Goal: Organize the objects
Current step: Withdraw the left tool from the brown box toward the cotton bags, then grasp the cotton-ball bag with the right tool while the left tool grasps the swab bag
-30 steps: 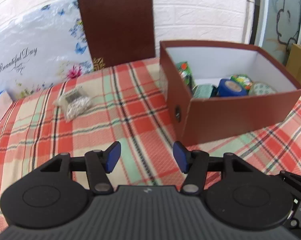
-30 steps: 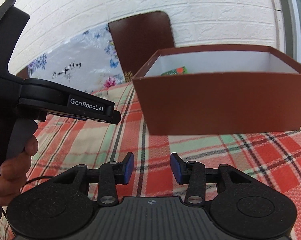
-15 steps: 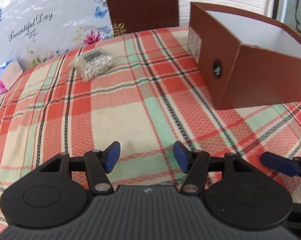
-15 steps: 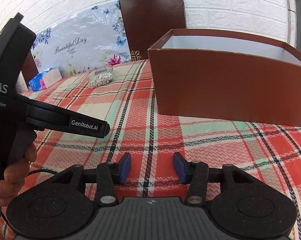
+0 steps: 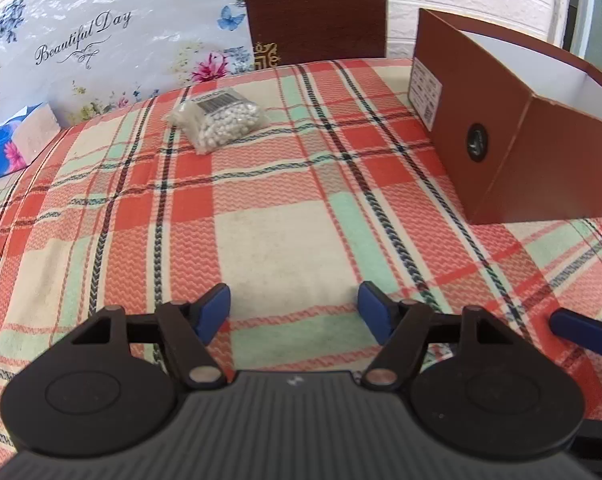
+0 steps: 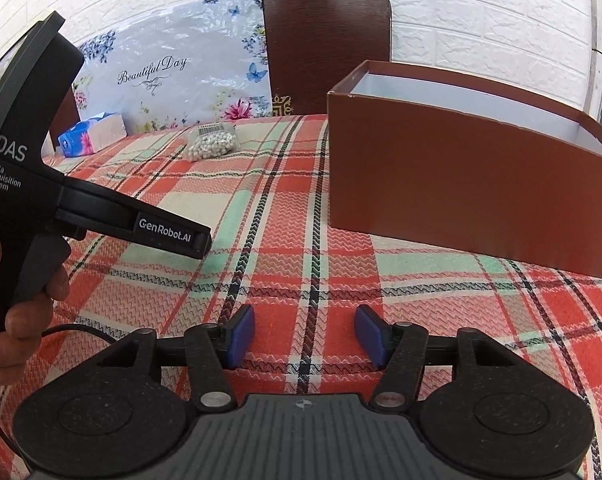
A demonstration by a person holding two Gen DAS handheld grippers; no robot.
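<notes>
Fingers on both my hands have just been opening and hold nothing: my left gripper and right gripper hover with jaws well apart over the plaid bench. Compared with a second ago I have turned from the brown box, now at my right. Ahead, near the far edge, lies the small bag of white beads, probably my next pick for the box.

plaid tablecloth, brown chair, tissue pack
</notes>
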